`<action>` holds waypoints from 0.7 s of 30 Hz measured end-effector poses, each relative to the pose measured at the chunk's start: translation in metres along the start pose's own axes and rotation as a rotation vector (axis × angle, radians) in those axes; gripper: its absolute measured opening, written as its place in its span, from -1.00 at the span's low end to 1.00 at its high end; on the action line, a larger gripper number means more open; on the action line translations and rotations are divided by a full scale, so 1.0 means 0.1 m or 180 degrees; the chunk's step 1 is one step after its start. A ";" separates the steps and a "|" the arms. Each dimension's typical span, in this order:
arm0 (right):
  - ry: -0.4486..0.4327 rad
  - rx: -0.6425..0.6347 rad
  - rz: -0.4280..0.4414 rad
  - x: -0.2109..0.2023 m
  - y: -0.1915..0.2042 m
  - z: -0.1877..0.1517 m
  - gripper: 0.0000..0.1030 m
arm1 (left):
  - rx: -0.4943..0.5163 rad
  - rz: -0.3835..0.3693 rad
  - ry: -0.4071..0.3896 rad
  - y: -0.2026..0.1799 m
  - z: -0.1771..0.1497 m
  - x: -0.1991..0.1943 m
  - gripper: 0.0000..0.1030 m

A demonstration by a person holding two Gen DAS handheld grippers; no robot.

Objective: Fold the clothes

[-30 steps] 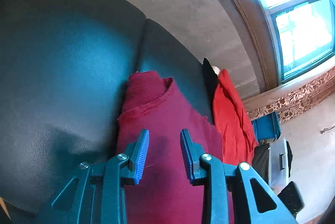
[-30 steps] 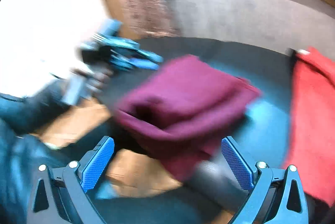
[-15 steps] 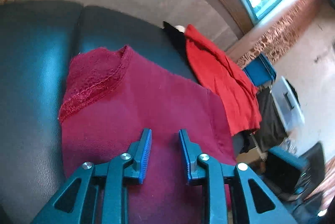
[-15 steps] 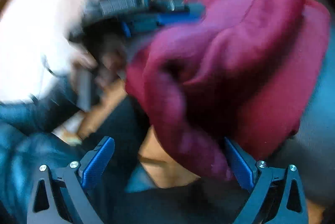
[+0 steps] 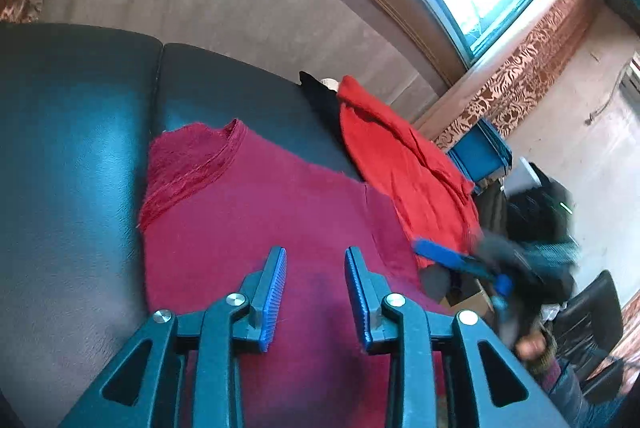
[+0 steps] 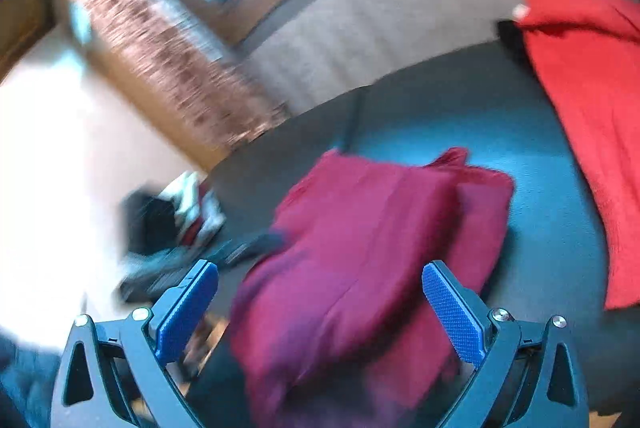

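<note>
Two garments lie on the dark couch [image 5: 72, 155] in front of you: the maroon garment [image 5: 272, 211], folded over, sits near the front edge across the seam between the cushions, and the red garment [image 5: 404, 167] is spread just beside it on your right, their edges touching or nearly so. Your left gripper [image 5: 314, 292] hovers over the maroon cloth with its fingers parted and nothing between the blue pads [image 5: 274, 292]. Your right gripper [image 6: 320, 308] is spread wide and empty, framing the maroon garment's front edge, though that view is blurred.
</note>
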State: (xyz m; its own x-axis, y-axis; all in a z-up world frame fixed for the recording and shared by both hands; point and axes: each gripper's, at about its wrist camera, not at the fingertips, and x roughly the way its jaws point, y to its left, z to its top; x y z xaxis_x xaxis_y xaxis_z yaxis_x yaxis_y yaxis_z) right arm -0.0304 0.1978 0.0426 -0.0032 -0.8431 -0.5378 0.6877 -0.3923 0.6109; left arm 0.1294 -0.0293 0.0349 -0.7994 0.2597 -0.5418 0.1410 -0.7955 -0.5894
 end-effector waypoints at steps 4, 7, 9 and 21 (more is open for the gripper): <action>0.0115 0.0389 -0.0154 0.35 -0.26 0.09 0.99 | 0.0053 -0.0010 -0.0034 0.05 -0.13 -0.12 -0.41; 0.0197 0.0424 -0.0125 0.49 -0.26 0.09 0.99 | 0.0095 -0.0071 -0.0084 0.07 -0.21 -0.20 -0.39; 0.0243 0.0415 -0.0121 0.55 -0.23 0.06 1.00 | 0.0080 -0.0098 -0.0093 0.10 -0.25 -0.22 -0.39; 0.0115 0.0449 -0.0499 0.70 -0.49 0.14 -0.71 | 0.0379 -0.0043 -0.0083 -0.01 -0.41 -0.27 -0.34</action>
State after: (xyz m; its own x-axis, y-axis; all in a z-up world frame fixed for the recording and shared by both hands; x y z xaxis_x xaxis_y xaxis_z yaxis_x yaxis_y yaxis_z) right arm -0.0744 0.1526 -0.0174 -0.0743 -0.7549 -0.6516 0.5723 -0.5674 0.5921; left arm 0.1752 -0.0127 0.0257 -0.8159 0.2576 -0.5176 0.0611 -0.8518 -0.5202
